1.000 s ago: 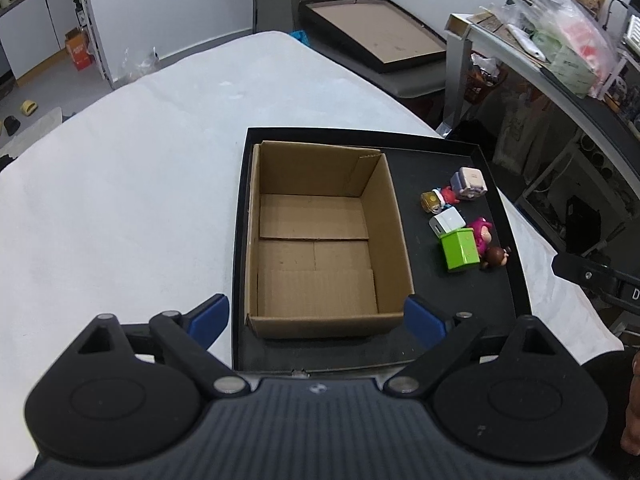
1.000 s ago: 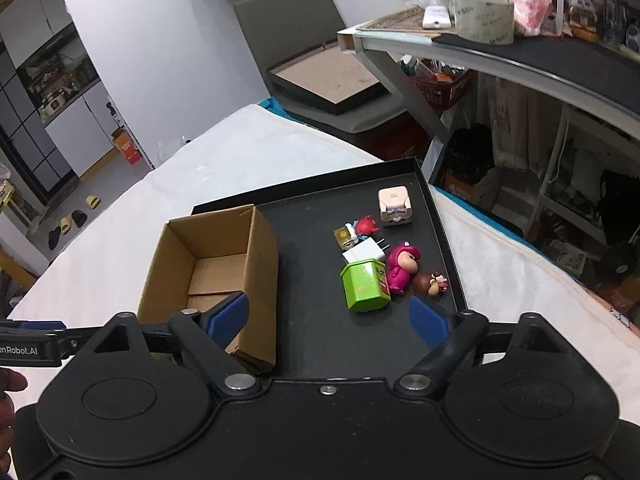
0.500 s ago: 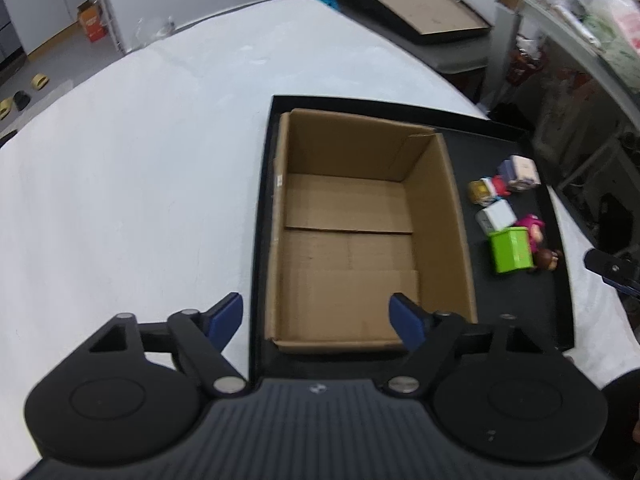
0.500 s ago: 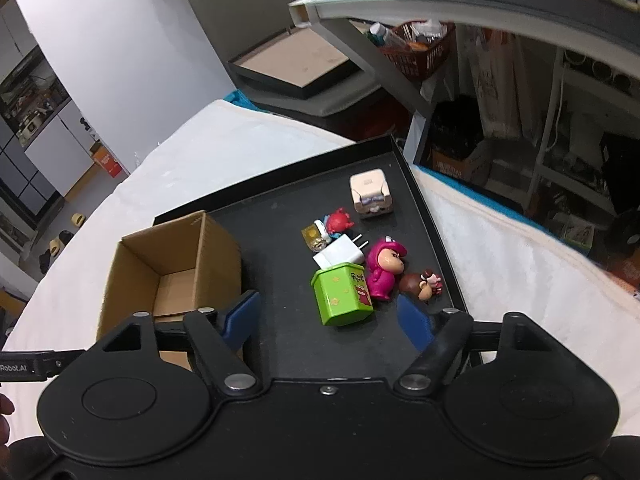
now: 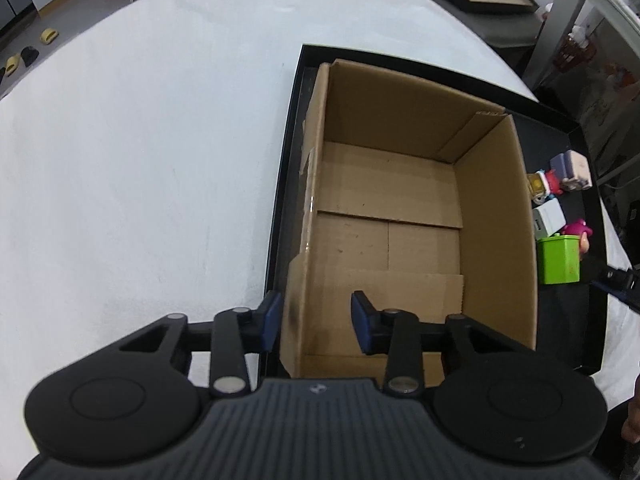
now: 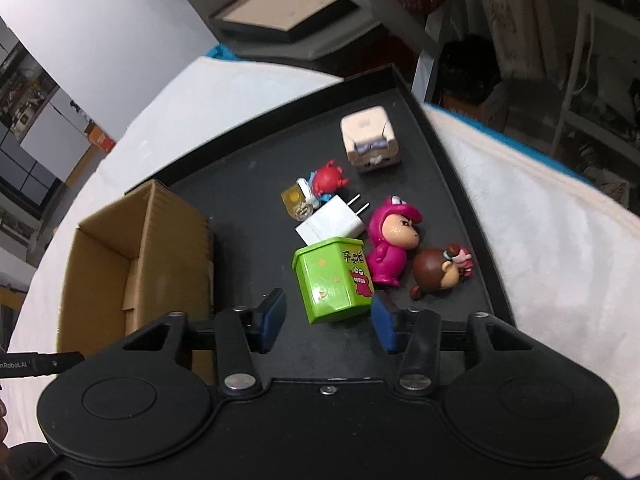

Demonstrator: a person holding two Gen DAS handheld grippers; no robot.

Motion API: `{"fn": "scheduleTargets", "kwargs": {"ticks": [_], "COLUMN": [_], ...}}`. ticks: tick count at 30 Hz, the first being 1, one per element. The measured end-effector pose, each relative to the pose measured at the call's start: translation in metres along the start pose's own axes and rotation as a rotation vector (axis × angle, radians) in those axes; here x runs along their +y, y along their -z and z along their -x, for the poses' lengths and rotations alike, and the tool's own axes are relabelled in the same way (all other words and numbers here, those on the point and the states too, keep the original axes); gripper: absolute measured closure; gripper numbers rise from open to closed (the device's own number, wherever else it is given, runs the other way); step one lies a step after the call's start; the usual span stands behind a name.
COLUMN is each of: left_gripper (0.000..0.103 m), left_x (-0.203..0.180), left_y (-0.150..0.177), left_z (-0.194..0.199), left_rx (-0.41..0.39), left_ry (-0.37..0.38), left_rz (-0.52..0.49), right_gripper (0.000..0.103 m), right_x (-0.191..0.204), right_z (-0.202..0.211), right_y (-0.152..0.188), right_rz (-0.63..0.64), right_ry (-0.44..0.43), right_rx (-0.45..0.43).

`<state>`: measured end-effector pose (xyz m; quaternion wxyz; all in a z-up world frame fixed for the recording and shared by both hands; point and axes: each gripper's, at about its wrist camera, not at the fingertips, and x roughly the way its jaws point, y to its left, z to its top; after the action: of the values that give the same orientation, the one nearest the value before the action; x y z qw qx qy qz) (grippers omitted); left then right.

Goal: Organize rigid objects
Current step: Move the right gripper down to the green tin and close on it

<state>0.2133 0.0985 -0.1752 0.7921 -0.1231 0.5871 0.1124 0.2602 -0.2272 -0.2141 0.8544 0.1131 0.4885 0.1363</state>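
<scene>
**Tongs at the box wall and the green toy**

At the near left corner of the black tray [image 5: 285, 184], my left tongs [image 5: 314, 322] straddle the left wall of the cardboard box [image 5: 404, 216]: one blue pad sits outside the wall, the other inside, and I cannot tell whether either pad touches the card. The jaws stand apart. The box fills the tray's left half, open side up, with only its folded flaps showing inside.

Toward the tray's near edge, my right tongs [image 6: 327, 318] stand apart too, with the green box toy [image 6: 334, 278] just ahead of the pads and partly between them; neither pad visibly presses it.

Only the right wrist view lays out the cluster on the tray's right half: a white charger plug [image 6: 334, 222] behind the green toy, a pink figure [image 6: 394, 246] beside it, a brown-headed figure [image 6: 438, 270] nearer the right rim, a red figure [image 6: 324, 182] and a small armchair toy [image 6: 370, 142] farther back. The left wrist view alone shows the box floor.
</scene>
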Motion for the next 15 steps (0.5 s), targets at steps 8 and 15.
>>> {"fn": "scheduleTargets", "kwargs": {"ticks": [8, 15], "left_gripper": [0.078, 0.082], "left_x": [-0.002, 0.0], "left_y": [-0.004, -0.006], "left_z": [-0.014, -0.015], "left_rx": [0.038, 0.042], "left_ry": [-0.035, -0.036], "left_rz": [0.0, 0.014], "right_gripper": [0.058, 0.056], "right_x": [-0.007, -0.007], "right_z": [-0.028, -0.039], "right_y": [-0.003, -0.004], "right_rz": [-0.038, -0.067], "right_ry": [-0.06, -0.091], "right_rx": [0.037, 0.061]}}
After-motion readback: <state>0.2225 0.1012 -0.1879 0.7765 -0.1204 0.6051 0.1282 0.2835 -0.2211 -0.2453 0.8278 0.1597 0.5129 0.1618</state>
